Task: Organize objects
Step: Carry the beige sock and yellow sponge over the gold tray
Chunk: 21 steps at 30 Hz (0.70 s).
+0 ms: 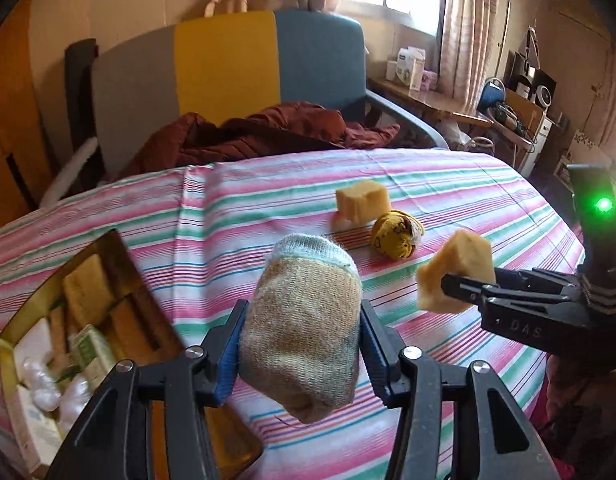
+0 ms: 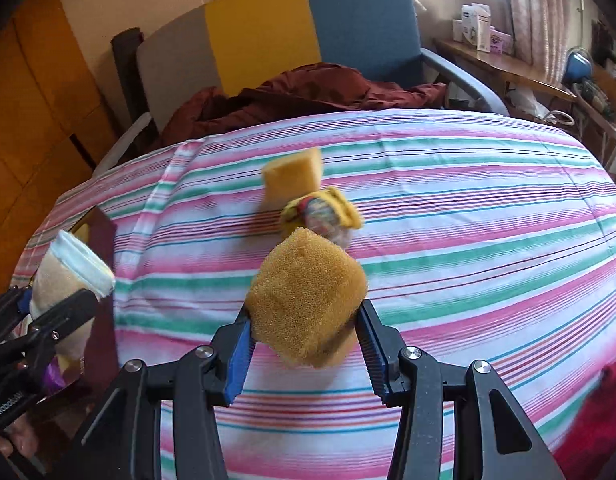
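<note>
My left gripper point(image 1: 303, 344) is shut on a rolled beige sock with a pale blue cuff point(image 1: 303, 320), held above the striped cloth. From the right wrist view the same sock point(image 2: 67, 276) shows at the far left. My right gripper point(image 2: 308, 340) is shut on a yellow sponge block point(image 2: 308, 300); that held sponge point(image 1: 456, 276) hangs at the right in the left wrist view. On the cloth lie a second yellow sponge point(image 1: 362, 202) point(image 2: 293, 178) and a rolled yellow patterned sock point(image 1: 396, 240) point(image 2: 320, 216).
A gold tin box point(image 1: 11, 336) with small packets inside stands open at the left, by the table edge. The table wears a pink, green and white striped cloth point(image 2: 468, 220). Behind it stands a chair point(image 1: 227, 60) with a dark red garment point(image 1: 259, 132). Shelves with clutter line the right wall.
</note>
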Motion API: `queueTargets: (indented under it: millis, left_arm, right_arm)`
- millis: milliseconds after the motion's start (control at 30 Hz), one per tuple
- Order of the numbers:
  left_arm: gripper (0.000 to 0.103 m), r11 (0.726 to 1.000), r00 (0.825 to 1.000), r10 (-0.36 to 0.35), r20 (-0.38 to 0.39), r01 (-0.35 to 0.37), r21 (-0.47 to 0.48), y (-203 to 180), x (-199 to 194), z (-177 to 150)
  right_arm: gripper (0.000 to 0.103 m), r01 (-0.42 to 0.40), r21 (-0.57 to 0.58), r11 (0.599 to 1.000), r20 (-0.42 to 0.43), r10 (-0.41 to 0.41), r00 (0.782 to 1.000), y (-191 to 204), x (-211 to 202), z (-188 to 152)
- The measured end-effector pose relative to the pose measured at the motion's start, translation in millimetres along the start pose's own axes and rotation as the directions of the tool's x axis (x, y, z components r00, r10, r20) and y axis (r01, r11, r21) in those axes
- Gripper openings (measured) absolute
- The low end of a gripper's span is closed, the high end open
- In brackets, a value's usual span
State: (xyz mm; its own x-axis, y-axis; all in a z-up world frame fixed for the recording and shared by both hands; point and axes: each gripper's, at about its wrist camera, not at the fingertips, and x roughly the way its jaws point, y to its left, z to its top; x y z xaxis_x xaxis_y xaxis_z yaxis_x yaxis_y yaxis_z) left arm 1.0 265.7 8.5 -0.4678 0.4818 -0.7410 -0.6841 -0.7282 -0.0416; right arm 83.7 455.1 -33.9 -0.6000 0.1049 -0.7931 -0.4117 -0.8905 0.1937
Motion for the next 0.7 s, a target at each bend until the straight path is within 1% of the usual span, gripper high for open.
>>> queueTargets:
  millis: [200,367,500,700]
  left_arm:
    - [0.053,0.999,0.999,0.028,0.018,-0.027,-0.029,14.2,-17.7,-10.7]
    - [0.053,0.996,0.996,0.081,0.049,-0.079,-0.042,27.2,-32.9,-21.4]
    - [0.053,0.992,0.992,0.111,0.061,-0.108,-0.063,41.0,-44.1,-29.6]
    - [0.053,0.984,0.988,0.144,0.059,-0.137,-0.110,64.7,-53.0,-40.9]
  right_arm:
    - [0.050,-0.070,-0.024,0.997,0.005,0.070,0.998,27.9,-5.5,-10.0]
    - [0.050,-0.122,-0.070,0.990,-0.003,0.122,0.993,56.1,-9.3,-17.6]
    - [0.051,-0.149,-0.105,0.983,-0.016,0.148,0.989,76.4,-9.6,-22.2]
    - [0.051,-0.183,-0.151,0.972,-0.026,0.181,0.983,102.7,-11.7,-25.2]
